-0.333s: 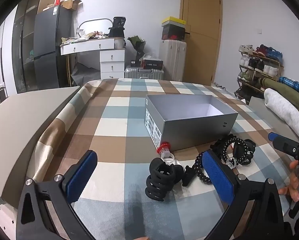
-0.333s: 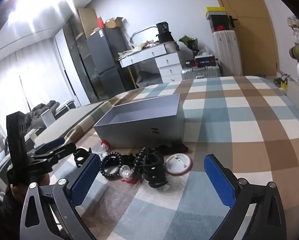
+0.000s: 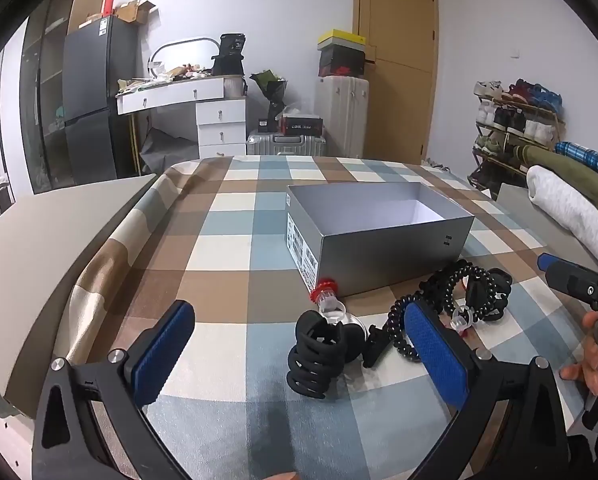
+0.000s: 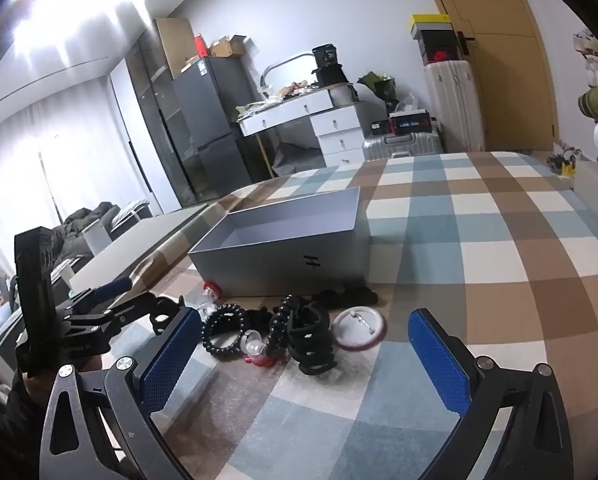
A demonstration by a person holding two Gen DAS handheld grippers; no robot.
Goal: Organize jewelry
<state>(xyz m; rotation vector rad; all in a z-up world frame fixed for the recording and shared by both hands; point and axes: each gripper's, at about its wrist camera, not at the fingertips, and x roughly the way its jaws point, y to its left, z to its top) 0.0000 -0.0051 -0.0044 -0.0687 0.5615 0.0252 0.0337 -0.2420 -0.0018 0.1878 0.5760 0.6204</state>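
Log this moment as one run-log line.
left gripper: open, empty | right gripper: open, empty | hair claw clip, beaded bracelets: on checkered cloth | grey box: empty

Two hand-held grippers, both spread wide.
Left black gripper with blue pads (image 3: 299, 356) and right black gripper with blue pads (image 4: 305, 354) hold nothing, level, side by side.

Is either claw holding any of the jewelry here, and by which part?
Nothing is held: the left claw and right claw are both open above the checked cloth.
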